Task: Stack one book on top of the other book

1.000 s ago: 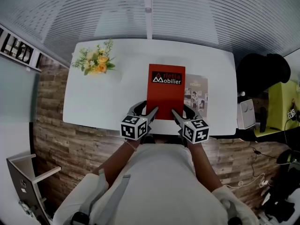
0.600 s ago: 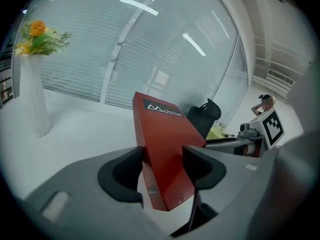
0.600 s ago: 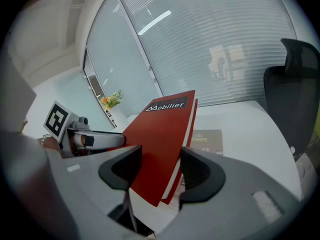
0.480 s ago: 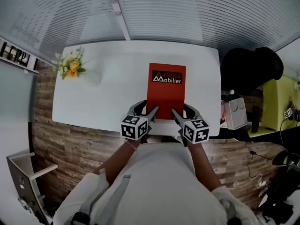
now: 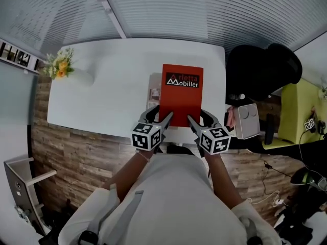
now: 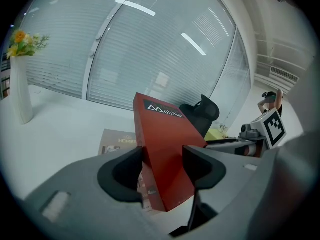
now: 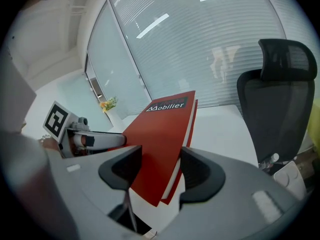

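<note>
Holding red book (image 5: 182, 93) aloft at frame centre, near corners pinched by left claw (image 5: 161, 116) and right claw (image 5: 197, 117). Carried across surface (image 5: 112, 98) within the last second: second book (image 5: 155, 92) formerly seen at cover's right, now peeking out at its left edge. Judged roughly over target; still to be squared up and lowered.

White table (image 5: 102, 101), black chair (image 5: 260, 70), slatted blinds (image 5: 204, 9), wood floor (image 5: 76, 157)

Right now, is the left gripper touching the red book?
Touching. The left gripper view shows both jaws of the left gripper pressed against the red book at its near corner, with no gap.
</note>
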Action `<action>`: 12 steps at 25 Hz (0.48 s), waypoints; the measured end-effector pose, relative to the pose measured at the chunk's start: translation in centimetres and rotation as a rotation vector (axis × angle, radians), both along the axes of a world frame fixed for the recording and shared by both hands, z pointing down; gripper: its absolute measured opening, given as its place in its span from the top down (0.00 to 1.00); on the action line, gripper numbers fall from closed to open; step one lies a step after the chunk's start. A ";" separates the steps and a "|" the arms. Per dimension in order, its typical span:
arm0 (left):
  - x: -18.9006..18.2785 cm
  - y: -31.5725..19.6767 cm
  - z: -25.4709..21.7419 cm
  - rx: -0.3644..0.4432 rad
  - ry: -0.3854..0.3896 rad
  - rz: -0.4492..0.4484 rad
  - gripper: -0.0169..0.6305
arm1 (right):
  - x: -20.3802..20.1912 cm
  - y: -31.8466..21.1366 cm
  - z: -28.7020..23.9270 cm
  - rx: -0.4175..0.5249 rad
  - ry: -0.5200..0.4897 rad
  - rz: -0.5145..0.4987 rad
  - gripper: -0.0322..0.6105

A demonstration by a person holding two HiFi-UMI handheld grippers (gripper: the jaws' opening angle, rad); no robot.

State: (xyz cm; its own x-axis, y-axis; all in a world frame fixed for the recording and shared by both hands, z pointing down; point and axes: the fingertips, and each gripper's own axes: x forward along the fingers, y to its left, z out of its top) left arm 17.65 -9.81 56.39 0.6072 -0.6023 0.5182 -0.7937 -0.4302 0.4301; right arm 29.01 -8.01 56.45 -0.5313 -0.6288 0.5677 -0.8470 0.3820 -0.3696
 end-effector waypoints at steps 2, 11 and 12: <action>0.6 0.4 0.1 -0.002 -0.003 -0.006 0.57 | 0.7 0.3 0.2 -0.005 -0.006 -0.004 0.57; -0.8 0.4 0.0 -0.001 -0.014 -0.019 0.57 | -0.7 0.3 0.2 -0.001 -0.017 -0.010 0.57; -1.3 0.3 0.0 -0.001 -0.015 -0.019 0.57 | -1.2 0.2 0.2 -0.002 -0.018 -0.010 0.57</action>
